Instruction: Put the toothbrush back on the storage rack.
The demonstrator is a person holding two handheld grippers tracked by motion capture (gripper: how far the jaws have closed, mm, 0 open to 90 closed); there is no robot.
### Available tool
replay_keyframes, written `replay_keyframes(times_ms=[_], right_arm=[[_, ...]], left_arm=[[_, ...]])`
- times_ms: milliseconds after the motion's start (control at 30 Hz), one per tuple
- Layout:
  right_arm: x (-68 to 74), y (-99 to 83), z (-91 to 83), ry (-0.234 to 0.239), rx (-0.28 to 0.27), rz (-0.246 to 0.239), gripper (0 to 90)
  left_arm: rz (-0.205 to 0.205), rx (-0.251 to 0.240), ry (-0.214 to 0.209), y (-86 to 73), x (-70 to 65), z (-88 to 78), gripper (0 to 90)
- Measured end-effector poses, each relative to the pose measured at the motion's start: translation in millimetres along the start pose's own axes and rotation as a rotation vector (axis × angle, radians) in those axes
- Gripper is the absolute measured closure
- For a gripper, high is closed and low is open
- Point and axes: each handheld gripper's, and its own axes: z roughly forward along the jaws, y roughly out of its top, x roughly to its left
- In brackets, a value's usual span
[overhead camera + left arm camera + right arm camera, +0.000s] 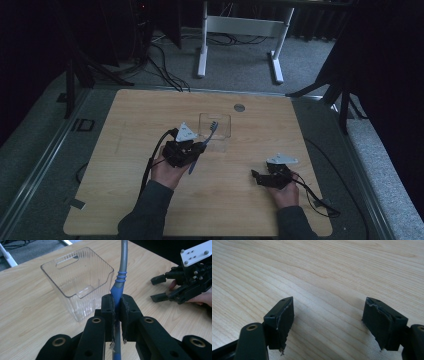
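Clamped between the pads of my left claw (117,315), the toothbrush (119,282) points its head over the clear bin (75,287) on the tabletop (30,315), so I should lower it squarely inside before releasing, while my right claw (327,322) rests spread and empty.

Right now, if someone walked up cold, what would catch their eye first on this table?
Probably the blue and grey toothbrush, clamped between the jaws of the left gripper and angled up toward the clear ribbed plastic box near the middle of the light wooden table. Next, the right gripper resting toward the table's right front, its jaws wide apart with nothing between them.
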Motion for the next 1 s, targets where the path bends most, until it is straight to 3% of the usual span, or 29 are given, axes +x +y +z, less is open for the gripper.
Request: replay_keyframes(times_ms=[1000], right_arm=[[0.1,0.0,0.0,0.000,0.000,0.001,25.0]], left_arm=[[-0.050,-0.148,-0.041,2.5,7.2,-0.5,81.7]])
